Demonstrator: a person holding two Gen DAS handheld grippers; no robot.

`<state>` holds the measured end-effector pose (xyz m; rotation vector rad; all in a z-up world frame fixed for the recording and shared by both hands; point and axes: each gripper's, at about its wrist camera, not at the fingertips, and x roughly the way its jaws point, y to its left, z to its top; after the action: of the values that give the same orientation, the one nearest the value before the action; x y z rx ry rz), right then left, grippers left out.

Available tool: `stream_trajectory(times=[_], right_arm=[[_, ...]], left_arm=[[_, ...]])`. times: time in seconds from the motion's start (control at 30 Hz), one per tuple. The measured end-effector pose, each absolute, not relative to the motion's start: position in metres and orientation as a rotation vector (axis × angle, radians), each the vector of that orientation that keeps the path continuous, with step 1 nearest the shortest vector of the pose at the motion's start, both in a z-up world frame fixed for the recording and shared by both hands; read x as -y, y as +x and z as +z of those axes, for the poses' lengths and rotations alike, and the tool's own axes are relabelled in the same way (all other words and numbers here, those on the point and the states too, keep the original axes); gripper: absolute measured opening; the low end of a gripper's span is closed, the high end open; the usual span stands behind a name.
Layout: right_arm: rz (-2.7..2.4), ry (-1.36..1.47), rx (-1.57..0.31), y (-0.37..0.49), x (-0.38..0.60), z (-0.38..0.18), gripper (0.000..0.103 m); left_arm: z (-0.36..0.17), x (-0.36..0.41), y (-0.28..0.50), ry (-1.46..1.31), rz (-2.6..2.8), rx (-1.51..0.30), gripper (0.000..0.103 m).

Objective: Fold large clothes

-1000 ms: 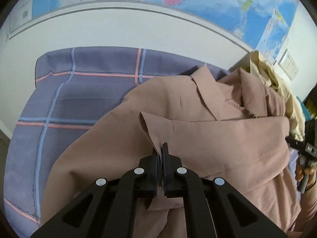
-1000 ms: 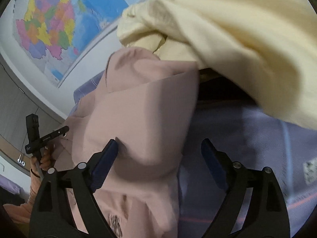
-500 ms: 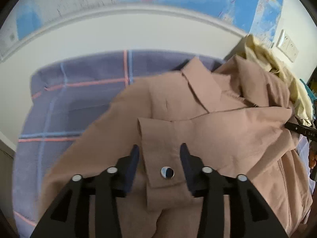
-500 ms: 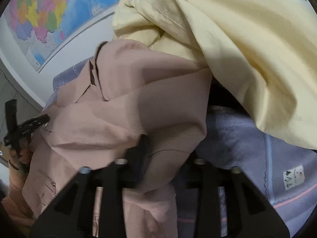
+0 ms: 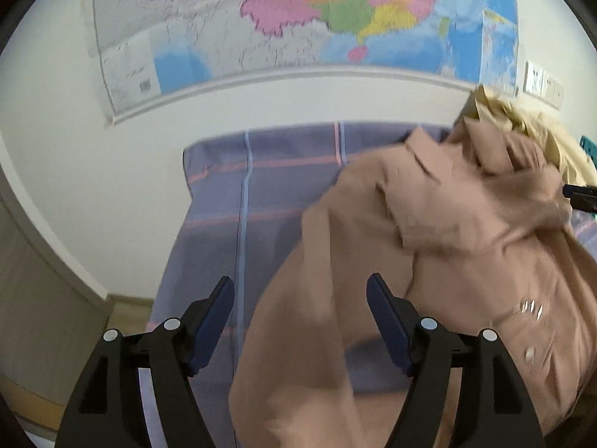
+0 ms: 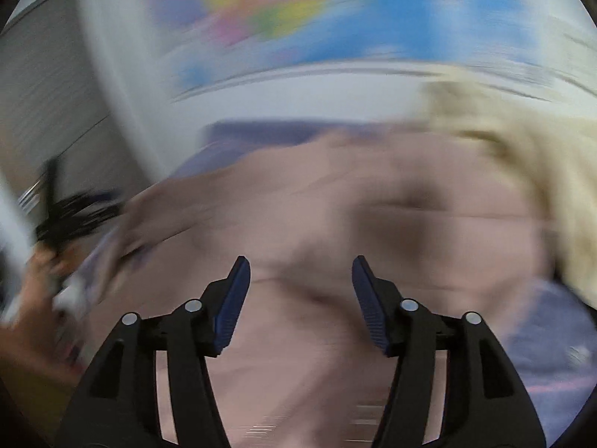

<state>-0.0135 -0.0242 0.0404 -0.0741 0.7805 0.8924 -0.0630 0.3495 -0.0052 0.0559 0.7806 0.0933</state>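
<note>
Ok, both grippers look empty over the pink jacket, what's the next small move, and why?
Probably bring the left gripper down onto the pink jacket edge below it and close. Both grippers' jaws have just been opening, nothing is pinched, and the jacket lies rumpled on the plaid sheet.

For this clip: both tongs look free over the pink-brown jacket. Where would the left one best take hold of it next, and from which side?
Probably the long left edge of the pink-brown jacket, where it lies over the plaid sheet. That hem is a clean single border with bare sheet beside it, so the left tongs, whose jaws have just been opening with nothing pinched, could come in from the sheet side and pinch it. The bunched collar looks harder.
</note>
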Motion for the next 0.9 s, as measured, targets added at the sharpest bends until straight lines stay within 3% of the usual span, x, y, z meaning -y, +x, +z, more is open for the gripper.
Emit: stream_trajectory(times=[0.13, 0.33, 0.53, 0.63, 0.67, 0.7, 0.77, 0.9], right_arm=[[1.187, -0.142, -0.846, -0.043, -0.053, 0.033, 0.059], [1.486, -0.294, -0.931, -0.104, -0.166, 0.012, 0.067], [1.505, -0.297, -1.032, -0.135, -0.226, -0.022, 0.064], [1.451, -0.296, -1.044, -0.133, -0.243, -0.036, 0.049], [1.453, -0.278, -1.035, -0.132, -0.245, -0.036, 0.032], [1.494, -0.263, -1.067, -0.130, -0.248, -0.035, 0.004], [1.535, -0.197, -1.092, -0.126, -0.243, -0.025, 0.002], [1.565, -0.121, -0.967, -0.103, -0.206, 0.041, 0.001]], left_arm=[[-0.017, -0.351, -0.071, 0.048, 0.082, -0.796, 0.069], [-0.028, -0.357, -0.058, 0.021, 0.100, -0.837, 0.047], [-0.025, -0.371, -0.055, -0.040, 0.101, -0.836, 0.047], [-0.019, -0.376, -0.058, -0.066, 0.094, -0.812, 0.047], [-0.017, -0.377, -0.059, -0.067, 0.099, -0.804, 0.048], [-0.014, -0.379, -0.060, -0.070, 0.102, -0.796, 0.048], [-0.007, -0.383, -0.062, -0.080, 0.113, -0.780, 0.048], [0.029, -0.398, -0.076, -0.142, 0.095, -0.676, 0.049]])
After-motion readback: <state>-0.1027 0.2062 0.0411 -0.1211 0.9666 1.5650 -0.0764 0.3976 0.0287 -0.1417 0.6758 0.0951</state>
